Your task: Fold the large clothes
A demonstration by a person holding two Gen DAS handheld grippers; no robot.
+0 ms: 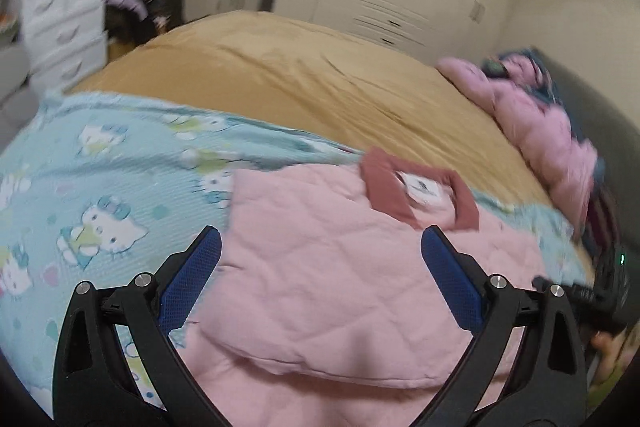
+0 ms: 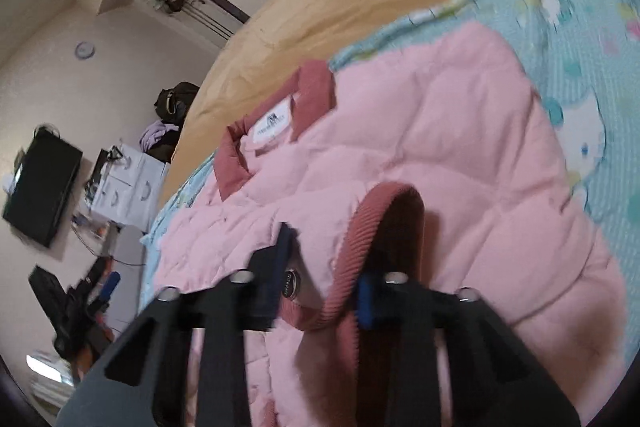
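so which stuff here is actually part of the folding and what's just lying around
Part of the job:
- pink quilted jacket
- its ribbed cuff, clamped in the right gripper
- left gripper, open above the jacket

Just lying about:
- cartoon-print blanket
- tan bedcover
- second pink garment
- white drawers

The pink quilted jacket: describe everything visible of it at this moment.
The pink quilted jacket lies flat on the cartoon-cat blanket, puffy and stitched in squares, with a darker rose collar around a white label. One side is folded over the body. The right gripper is shut on its ribbed rose cuff; the open left gripper hovers above.
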